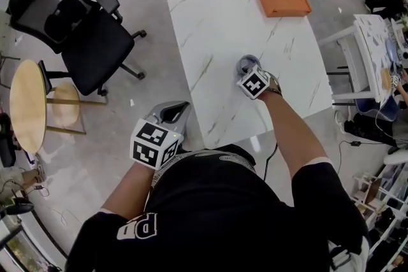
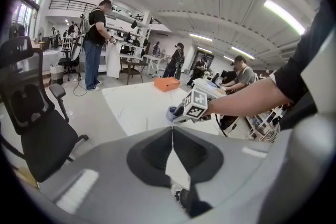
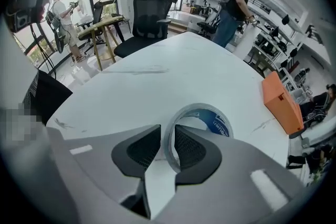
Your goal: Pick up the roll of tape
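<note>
Tape roll (image 1: 246, 62) sits near the middle of the white marble table (image 1: 210, 22), with the right gripper (image 1: 248, 69) reaching it from 6 o'clock. In the right gripper view the roll (image 3: 216, 122) is a grey ring with a blue inner core. The right gripper's (image 3: 168, 131) jaws are clamped on the roll's near wall, one jaw inside the ring and one outside. Whether the roll touches the tabletop or is raised off it cannot be told.

The left gripper (image 1: 179, 110) hangs off the table's 7 o'clock corner, over the grey floor and well apart from the roll. In the left gripper view its (image 2: 172, 129) jaws are pressed together with nothing between them, and they point across the table toward the right gripper (image 2: 173, 113).

An orange box (image 1: 284, 1) lies at the table's 1 o'clock corner, well apart from the roll. A black office chair (image 1: 83, 28) stands on the floor at 10 o'clock of the table. A round wooden side table (image 1: 27, 105) stands at 9 o'clock, by the edge of the head view
</note>
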### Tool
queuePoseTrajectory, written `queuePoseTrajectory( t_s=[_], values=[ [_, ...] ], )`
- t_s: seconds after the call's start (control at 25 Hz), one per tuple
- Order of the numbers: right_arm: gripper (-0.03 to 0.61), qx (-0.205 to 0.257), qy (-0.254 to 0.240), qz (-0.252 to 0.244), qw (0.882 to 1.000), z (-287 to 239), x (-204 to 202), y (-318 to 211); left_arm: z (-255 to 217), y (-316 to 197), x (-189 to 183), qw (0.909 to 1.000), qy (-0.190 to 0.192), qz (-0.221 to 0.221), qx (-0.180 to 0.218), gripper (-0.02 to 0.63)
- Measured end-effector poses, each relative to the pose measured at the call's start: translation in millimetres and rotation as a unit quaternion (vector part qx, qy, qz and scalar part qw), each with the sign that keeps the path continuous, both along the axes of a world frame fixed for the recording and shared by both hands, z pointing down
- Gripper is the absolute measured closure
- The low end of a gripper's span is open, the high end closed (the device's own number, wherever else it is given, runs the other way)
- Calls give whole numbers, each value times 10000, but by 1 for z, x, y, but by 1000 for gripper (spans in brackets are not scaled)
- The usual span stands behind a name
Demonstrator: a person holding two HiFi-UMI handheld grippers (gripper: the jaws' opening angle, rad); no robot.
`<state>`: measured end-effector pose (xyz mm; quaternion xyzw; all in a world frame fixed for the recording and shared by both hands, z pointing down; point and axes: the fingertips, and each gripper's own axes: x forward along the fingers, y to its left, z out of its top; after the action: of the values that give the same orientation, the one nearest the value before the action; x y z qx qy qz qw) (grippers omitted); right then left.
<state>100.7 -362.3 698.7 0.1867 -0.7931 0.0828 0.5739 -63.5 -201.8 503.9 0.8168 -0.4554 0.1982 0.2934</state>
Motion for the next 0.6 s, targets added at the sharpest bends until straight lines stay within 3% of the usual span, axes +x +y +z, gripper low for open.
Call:
queuePoseTrajectory(
  t_s=[0.32,0.6],
  values=[
    [508,-128,461,-299,9984,8,0,0,2,1,-12,10000,12,-73,-19,554],
    [508,-89,562,-319,9979,10,0,0,2,-1,-16,10000,29,-32,-6,554]
  ],
)
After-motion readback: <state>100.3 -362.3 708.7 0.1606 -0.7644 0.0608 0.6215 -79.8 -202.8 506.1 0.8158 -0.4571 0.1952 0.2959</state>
